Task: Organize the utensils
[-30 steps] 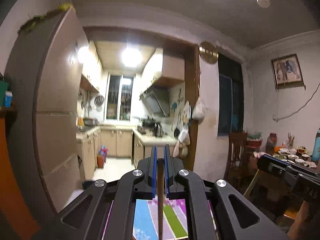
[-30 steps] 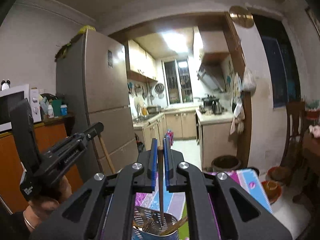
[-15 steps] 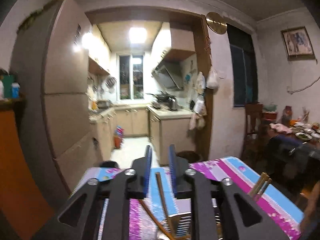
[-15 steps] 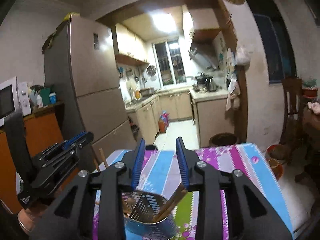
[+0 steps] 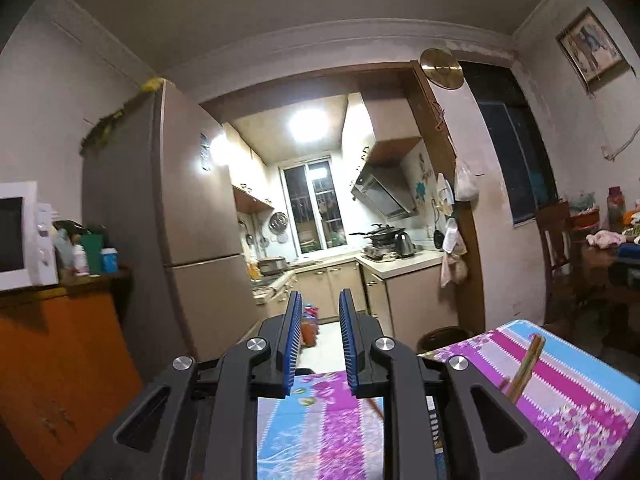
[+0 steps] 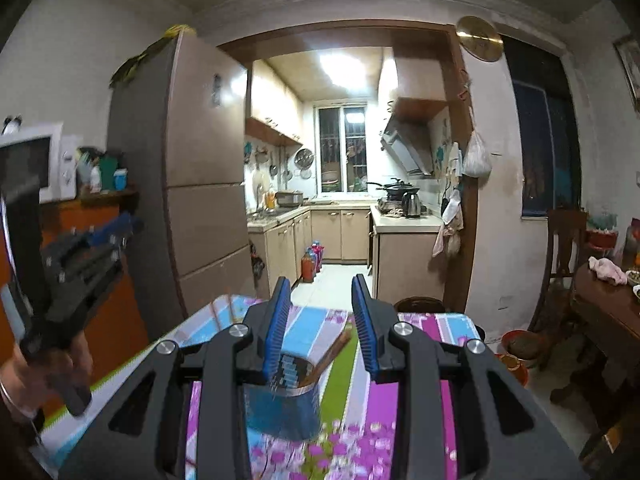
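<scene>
Standing open and empty, both tools now hold nothing: the left tool and right tool each clamped a wooden chopstick a second ago. Brown wooden chopsticks now stand in the blue cylindrical holder, lower centre, on the floral-clothed counter, so that placement looks finished.

The right gripper, jaws apart and empty, hovers over a blue utensil holder; left gripper at nine o'clock.
</scene>
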